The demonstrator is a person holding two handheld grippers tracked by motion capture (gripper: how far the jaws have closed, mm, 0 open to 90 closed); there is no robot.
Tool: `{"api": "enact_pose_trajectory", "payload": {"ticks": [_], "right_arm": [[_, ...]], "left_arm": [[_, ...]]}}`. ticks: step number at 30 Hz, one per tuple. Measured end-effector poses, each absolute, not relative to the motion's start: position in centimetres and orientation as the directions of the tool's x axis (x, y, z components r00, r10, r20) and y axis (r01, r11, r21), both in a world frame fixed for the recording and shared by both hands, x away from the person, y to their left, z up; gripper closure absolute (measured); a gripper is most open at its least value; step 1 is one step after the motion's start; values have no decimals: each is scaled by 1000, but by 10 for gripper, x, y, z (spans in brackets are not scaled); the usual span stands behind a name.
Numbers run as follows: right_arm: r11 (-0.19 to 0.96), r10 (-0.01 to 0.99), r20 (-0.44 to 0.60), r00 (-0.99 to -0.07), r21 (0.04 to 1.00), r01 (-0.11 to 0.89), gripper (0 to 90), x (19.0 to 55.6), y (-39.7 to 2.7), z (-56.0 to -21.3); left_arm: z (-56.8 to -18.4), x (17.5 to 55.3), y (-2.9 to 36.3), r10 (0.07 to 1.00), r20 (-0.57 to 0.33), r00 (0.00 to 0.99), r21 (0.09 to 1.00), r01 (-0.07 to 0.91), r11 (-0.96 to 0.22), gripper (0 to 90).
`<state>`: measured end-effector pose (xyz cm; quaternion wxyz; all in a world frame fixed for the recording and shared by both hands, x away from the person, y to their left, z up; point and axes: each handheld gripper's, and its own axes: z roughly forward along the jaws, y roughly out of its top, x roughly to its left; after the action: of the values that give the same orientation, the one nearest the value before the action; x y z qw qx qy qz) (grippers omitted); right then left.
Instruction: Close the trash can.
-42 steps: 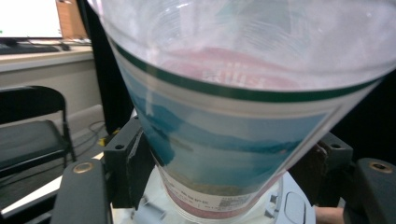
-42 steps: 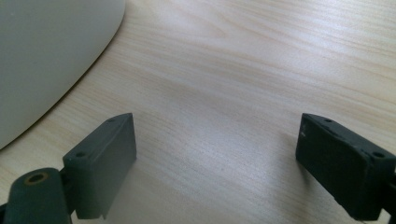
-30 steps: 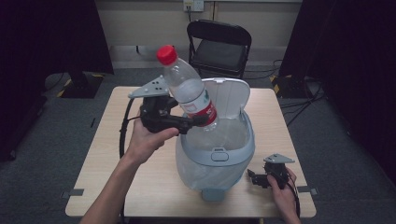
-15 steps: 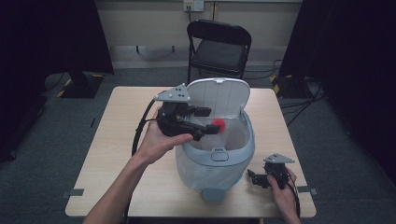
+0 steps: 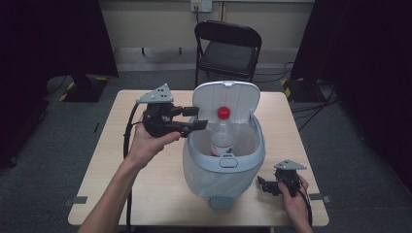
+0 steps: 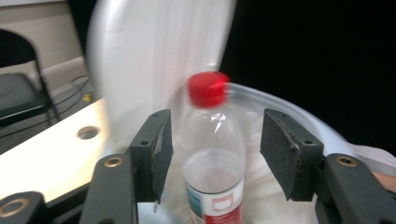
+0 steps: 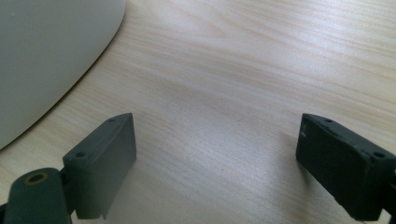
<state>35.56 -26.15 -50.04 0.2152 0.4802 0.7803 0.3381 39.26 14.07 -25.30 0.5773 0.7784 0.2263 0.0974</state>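
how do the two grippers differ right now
The left gripper is held up at the bin rim, its jaws either side of the bottle standing inside without pressing it, and they have just been closing. The right gripper sits low on the table beside the bin, with only bare wood between its jaws. Both are open.

black folding chair (image 5: 227, 48), wooden table (image 5: 111, 160)

High view overhead, facing forward; left claw view close on bin (image 6: 154, 56); both share it.

The bin (image 5: 224, 167) hides the bottle's (image 5: 221, 136) lower half.
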Motion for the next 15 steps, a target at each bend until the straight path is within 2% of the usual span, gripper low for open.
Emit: {"api": "enact_pose_trajectory", "payload": {"ticks": [6, 8, 13, 15], "right_arm": [[310, 895, -11, -446, 734, 604, 110, 356, -262, -500], [310, 895, -10, -446, 734, 604, 110, 356, -261, -500], [310, 895, -11, -447, 734, 604, 110, 356, -262, -500], [310, 895, -11, -446, 734, 604, 110, 356, -261, -500]], "left_arm": [[-249, 414, 168, 556, -141, 819, 950, 269, -156, 406], [-248, 423, 177, 601, -163, 782, 953, 282, -110, 356], [-247, 443, 176, 637, -189, 748, 955, 292, -59, 294], [-245, 452, 172, 634, -200, 747, 954, 296, -48, 295]]}}
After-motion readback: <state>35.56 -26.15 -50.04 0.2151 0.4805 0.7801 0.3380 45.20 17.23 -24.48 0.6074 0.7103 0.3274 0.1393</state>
